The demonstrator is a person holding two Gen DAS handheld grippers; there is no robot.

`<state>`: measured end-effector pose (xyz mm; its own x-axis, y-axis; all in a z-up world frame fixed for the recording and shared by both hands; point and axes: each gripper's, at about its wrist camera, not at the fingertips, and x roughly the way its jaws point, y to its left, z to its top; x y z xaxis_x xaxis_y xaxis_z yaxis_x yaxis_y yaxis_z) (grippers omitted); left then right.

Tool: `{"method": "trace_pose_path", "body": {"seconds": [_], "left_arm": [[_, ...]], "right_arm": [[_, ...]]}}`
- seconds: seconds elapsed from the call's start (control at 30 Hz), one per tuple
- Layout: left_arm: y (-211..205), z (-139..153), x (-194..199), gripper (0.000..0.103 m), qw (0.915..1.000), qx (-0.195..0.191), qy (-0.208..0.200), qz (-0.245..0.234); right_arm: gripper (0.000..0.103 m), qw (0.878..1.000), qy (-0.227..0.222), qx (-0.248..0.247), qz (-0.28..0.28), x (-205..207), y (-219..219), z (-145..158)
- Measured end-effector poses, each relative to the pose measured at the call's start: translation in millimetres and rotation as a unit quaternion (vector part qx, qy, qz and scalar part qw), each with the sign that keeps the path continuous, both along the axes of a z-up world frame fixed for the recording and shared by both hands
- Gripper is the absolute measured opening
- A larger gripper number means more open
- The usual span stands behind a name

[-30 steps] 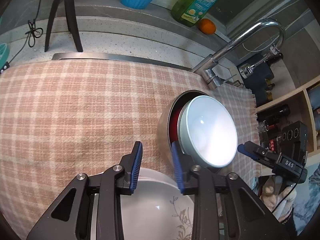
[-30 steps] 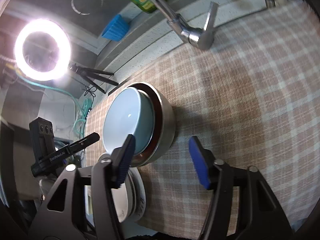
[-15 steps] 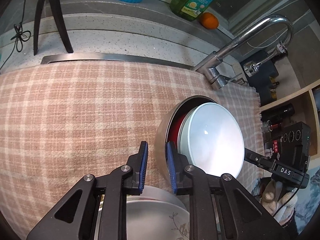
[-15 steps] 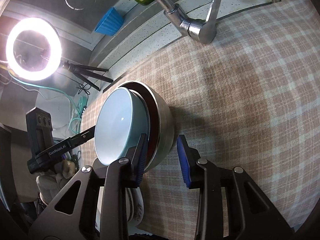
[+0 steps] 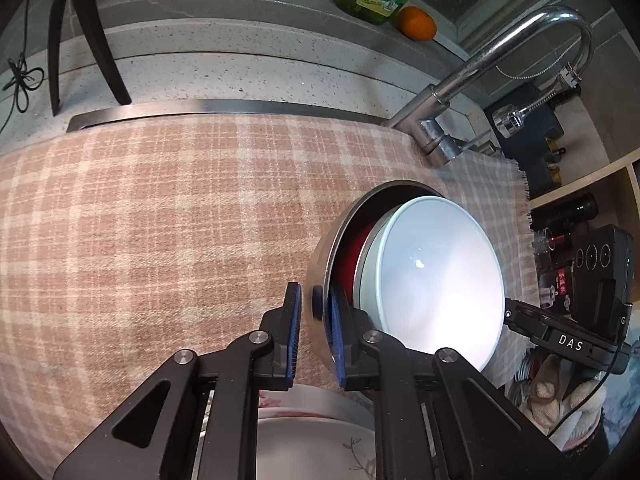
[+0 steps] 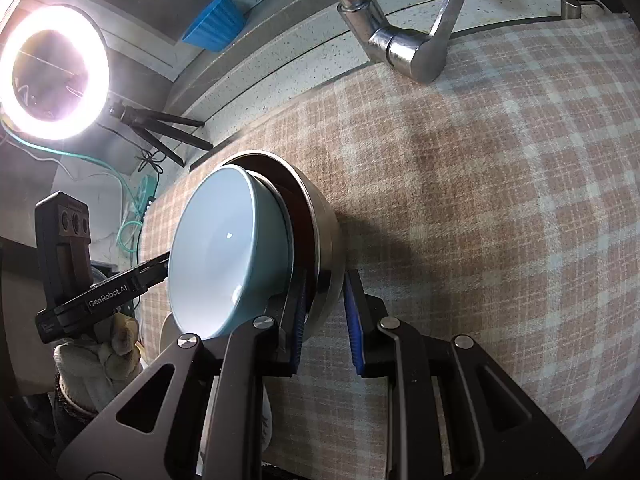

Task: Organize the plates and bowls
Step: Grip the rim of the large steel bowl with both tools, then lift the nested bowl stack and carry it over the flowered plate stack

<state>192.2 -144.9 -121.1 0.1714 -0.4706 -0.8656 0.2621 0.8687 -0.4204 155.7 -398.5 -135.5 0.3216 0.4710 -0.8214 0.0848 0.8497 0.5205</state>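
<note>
Left wrist view: left gripper (image 5: pixel 314 334) jaws closed narrow astride steel bowl (image 5: pixel 320 280) near rim; right gripper (image 6: pixel 325 312) likewise pinches the opposite rim; pale bowl (image 5: pixel 432 276) nested inside.

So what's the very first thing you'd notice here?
The pale blue bowl nested inside a steel bowl on the checked cloth, with the left gripper and the right gripper each pinching the steel rim. Next, the glaring ring light at far left.

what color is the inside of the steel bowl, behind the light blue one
Dark red; the steel bowl shows it beside the light blue bowl, best in the left wrist view.
</note>
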Motion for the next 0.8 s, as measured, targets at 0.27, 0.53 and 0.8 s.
{"method": "trace_pose_path", "body": {"seconds": [0.27, 0.53, 0.8], "left_arm": [[-4, 1, -1, 0.01, 0.9999, 0.01, -0.002, -0.003], [-4, 5, -4, 0.01, 0.9999, 0.016, -0.006, 0.003], [0, 19, -10, 0.01, 0.9998, 0.011, -0.015, 0.005]], "right_arm": [[0.014, 1.0, 0.003, -0.004, 0.005, 2, 2, 1], [0.014, 1.0, 0.013, 0.007, 0.001, 3, 0, 0], [0.014, 1.0, 0.001, 0.012, 0.005, -2, 0, 15]]}}
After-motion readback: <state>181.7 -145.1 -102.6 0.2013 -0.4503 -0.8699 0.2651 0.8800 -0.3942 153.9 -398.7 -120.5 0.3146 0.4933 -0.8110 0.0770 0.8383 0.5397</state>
